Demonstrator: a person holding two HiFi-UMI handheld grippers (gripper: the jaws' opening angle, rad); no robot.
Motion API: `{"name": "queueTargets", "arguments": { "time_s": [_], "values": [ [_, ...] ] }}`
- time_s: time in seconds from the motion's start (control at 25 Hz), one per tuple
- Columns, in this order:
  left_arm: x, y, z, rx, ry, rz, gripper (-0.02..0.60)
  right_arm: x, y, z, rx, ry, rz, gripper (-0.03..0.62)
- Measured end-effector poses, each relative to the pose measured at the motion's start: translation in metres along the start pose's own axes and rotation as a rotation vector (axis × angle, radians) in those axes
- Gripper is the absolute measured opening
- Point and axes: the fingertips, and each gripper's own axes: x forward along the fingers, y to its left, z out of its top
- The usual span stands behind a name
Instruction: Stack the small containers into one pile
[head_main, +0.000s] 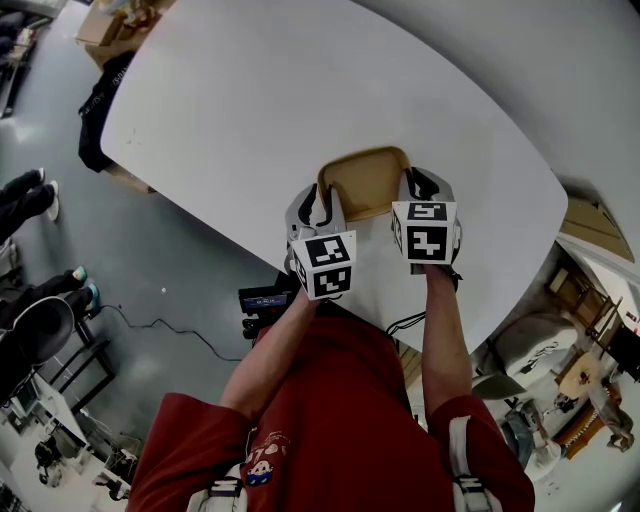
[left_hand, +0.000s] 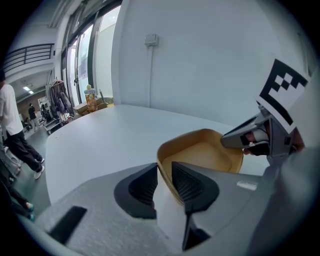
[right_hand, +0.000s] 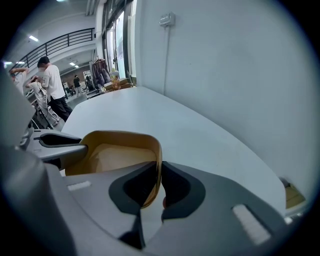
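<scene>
Container (head_main: 362, 180) sits near table (head_main: 250, 90) edge, left gripper (head_main: 322, 207) and right gripper (head_main: 420, 186) straddling rims.

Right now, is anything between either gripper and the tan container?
Nothing visible stands in the way. The left gripper has one side wall of the container between its jaws, with a gap showing. The right gripper has its jaws tight on the opposite wall. The container rests on the table.

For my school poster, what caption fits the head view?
Left gripper and right gripper straddle a tan container's opposite walls.
</scene>
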Motion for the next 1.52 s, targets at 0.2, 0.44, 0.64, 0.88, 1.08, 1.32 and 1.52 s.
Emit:
{"name": "queueTargets", "arguments": {
  "time_s": [0.2, 0.44, 0.64, 0.88, 1.08, 1.32, 1.52],
  "values": [
    [0.002, 0.000, -0.002, -0.002, 0.004, -0.004, 0.095, 0.003, 0.000, -0.004, 0.000, 0.009, -0.002, 0.045],
    [0.004, 0.003, -0.005, -0.016, 0.011, -0.015, 0.098, 0.004, 0.003, -0.009, 0.020, 0.018, 0.013, 0.075],
    [0.007, 0.001, -0.008, -0.022, 0.022, -0.031, 0.114, 0.008, 0.002, -0.016, 0.042, 0.027, 0.024, 0.081],
    [0.008, 0.001, -0.008, -0.030, 0.042, -0.043, 0.158, 0.009, 0.000, -0.018, 0.052, 0.027, 0.029, 0.084],
    [0.008, 0.000, -0.011, -0.034, 0.049, -0.049, 0.164, 0.008, 0.001, -0.018, 0.050, 0.022, 0.034, 0.089],
    [0.006, 0.003, -0.012, -0.032, 0.048, -0.051, 0.164, 0.005, 0.003, -0.014, 0.060, -0.007, 0.038, 0.094],
    [0.003, 0.006, -0.010, -0.030, 0.042, -0.050, 0.175, 0.000, 0.005, -0.010, 0.070, -0.036, 0.045, 0.094]
  ]
}}
